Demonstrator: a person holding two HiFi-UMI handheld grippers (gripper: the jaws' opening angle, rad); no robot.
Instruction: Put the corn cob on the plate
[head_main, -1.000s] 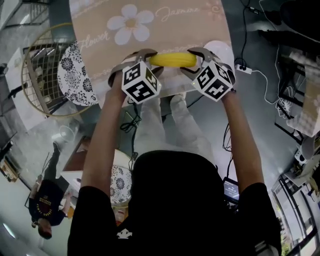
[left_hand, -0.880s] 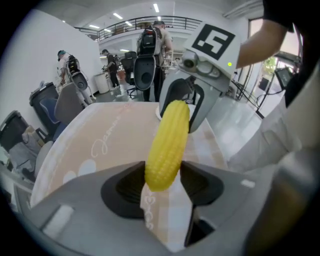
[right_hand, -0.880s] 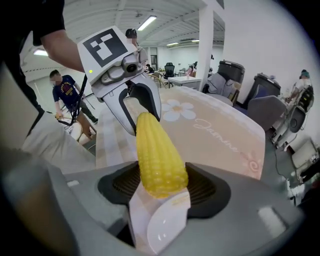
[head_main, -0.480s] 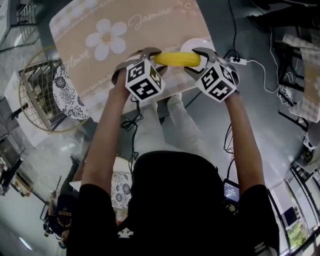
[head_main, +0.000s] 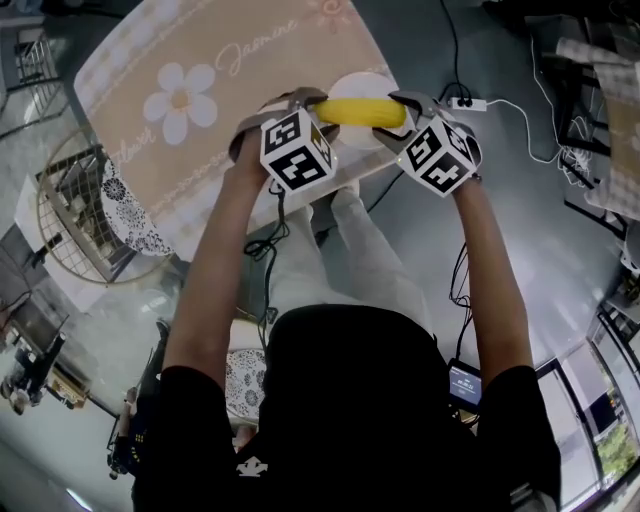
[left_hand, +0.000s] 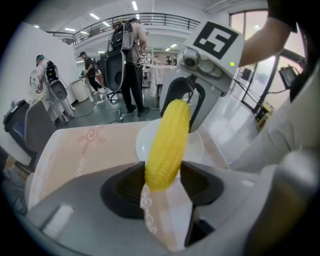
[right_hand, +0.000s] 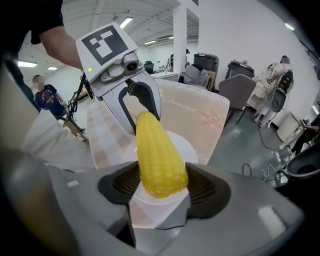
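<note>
Spanning left gripper to right gripper overhead, corn cob shows both jaws clamping it close-up.

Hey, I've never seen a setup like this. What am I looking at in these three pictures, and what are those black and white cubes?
No robot arm here: a person holds a two-jaw gripper in each hand, and the marker cubes are part of those grippers. One picture comes from a camera on the person's head, looking down; the other two from cameras riding on each gripper, looking along its jaws. The left gripper and right gripper each clamp one end of a yellow corn cob, held level between them. Under it sits a white plate on a beige tablecloth printed with a flower. The cob looks not yet set down.
</note>
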